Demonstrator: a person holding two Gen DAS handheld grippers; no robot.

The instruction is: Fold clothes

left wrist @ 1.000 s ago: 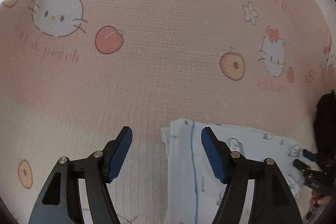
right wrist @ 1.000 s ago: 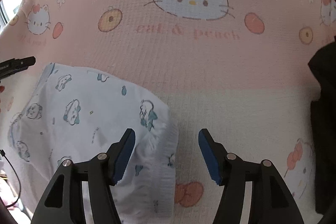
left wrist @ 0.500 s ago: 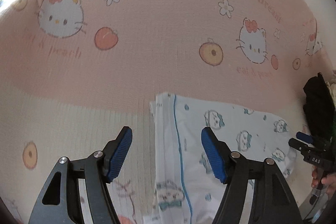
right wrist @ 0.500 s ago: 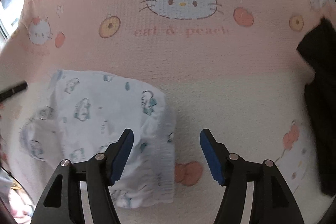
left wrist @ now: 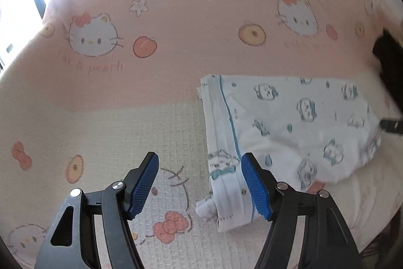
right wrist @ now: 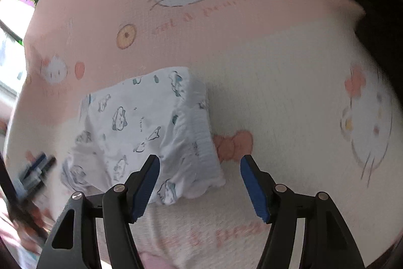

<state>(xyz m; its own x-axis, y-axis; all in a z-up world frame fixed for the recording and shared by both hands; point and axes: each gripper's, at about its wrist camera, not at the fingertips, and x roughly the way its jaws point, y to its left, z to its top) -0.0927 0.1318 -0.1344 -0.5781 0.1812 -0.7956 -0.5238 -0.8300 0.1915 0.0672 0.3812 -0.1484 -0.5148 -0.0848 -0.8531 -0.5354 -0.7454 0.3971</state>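
The small white garment (left wrist: 297, 127), printed with little blue cartoon figures, lies folded on the pink and cream cartoon-cat blanket (left wrist: 176, 47), with a blue-piped hem along one side and a gathered band at the other. It looks like a child's piece, though I cannot tell which kind.

The left gripper (left wrist: 200, 184) hangs over the hem end with its blue pads wide apart and nothing between them but blanket and the garment's edge. The right gripper (right wrist: 200, 183) is over the opposite, gathered end (right wrist: 194, 132); its jaws have just been opening and stand wide, with cloth under the left pad but not pinched.

One gripper at each end reads to me as lining up to take both short edges and bring them together for another fold. Dark clothing (right wrist: 372, 6) sits well apart at the blanket's far edge, likely waiting its turn.
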